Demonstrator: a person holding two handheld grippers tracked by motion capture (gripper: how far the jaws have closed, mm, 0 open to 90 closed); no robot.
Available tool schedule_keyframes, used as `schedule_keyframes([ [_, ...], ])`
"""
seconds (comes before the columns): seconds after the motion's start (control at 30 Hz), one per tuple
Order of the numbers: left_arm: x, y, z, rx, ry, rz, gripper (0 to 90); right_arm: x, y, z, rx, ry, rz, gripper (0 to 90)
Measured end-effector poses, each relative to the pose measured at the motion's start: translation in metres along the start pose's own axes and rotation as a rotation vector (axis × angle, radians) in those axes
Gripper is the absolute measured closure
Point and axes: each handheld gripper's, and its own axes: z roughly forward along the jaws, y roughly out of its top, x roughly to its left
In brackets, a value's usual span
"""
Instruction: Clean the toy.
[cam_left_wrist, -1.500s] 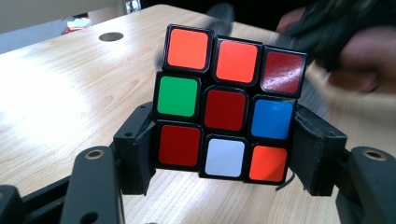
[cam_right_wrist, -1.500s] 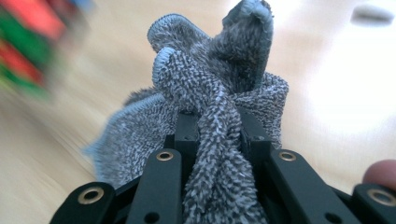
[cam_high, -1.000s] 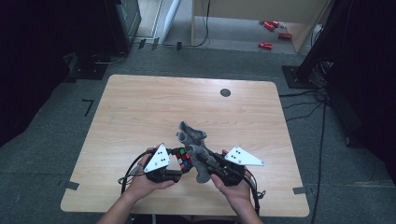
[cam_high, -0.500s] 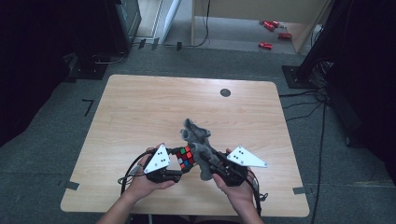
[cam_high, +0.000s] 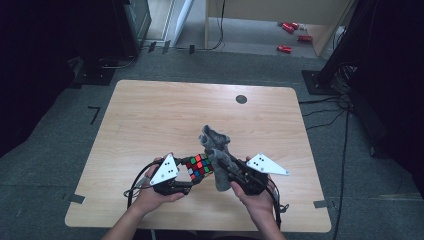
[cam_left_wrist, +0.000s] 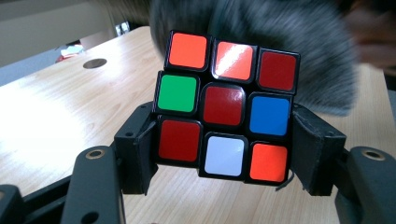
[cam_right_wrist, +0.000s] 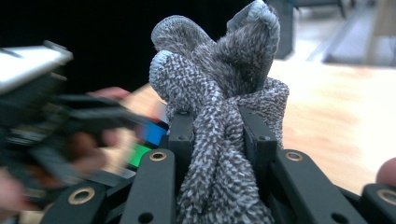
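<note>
The scrambled six-colour plastic puzzle cube (cam_left_wrist: 226, 114) sits clamped between the jaws of the left gripper (cam_high: 186, 176), held just above the near edge of the pale wooden table (cam_high: 150, 115). To its right, we see the grey knitted microfibre cloth (cam_right_wrist: 219, 116), bunched and upright, pinched by the right gripper (cam_high: 227, 175) (its jaws have just been opening slightly, the cloth between them). The cloth touches the cube's far side; we judge the wiping of the cube to be under way, with most faces probably left. Compared with a second ago, the cloth's free end stands higher and nearer the cube.
</note>
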Motion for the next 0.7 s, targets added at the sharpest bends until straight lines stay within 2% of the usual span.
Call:
schedule_keyframes([
  [0.1, -0.002, 0.001, 0.001, -0.009, -0.006, -0.002, 34.6, 0.016, 0.004, 0.000, -0.014, 0.064, -0.034, 69.4],
  [0.17, -0.002, 0.002, -0.001, -0.020, -0.012, -0.007, 34.6, 0.020, 0.001, 0.004, -0.001, 0.074, -0.055, 69.1],
  [0.2, -0.001, 0.002, -0.001, -0.018, -0.009, -0.005, 34.7, 0.018, -0.002, 0.006, -0.006, 0.070, -0.052, 69.0],
  [0.23, 0.000, 0.001, -0.002, -0.023, -0.012, -0.014, 34.7, 0.014, -0.004, 0.007, -0.003, 0.068, -0.030, 69.1],
  [0.4, 0.004, 0.001, -0.005, -0.036, -0.010, -0.027, 34.7, -0.009, -0.012, 0.011, 0.065, -0.033, 0.011, 69.1],
  [0.5, 0.004, 0.001, -0.004, -0.016, 0.009, -0.007, 34.6, -0.014, -0.010, 0.007, 0.046, -0.038, 0.039, 69.0],
  [0.6, 0.003, 0.000, -0.001, 0.001, 0.009, -0.006, 34.6, -0.003, -0.002, 0.002, 0.009, -0.007, 0.016, 68.9],
  [0.7, 0.000, 0.001, 0.000, -0.008, 0.003, -0.006, 34.6, 0.011, 0.001, 0.002, -0.005, 0.032, -0.020, 68.4],
])
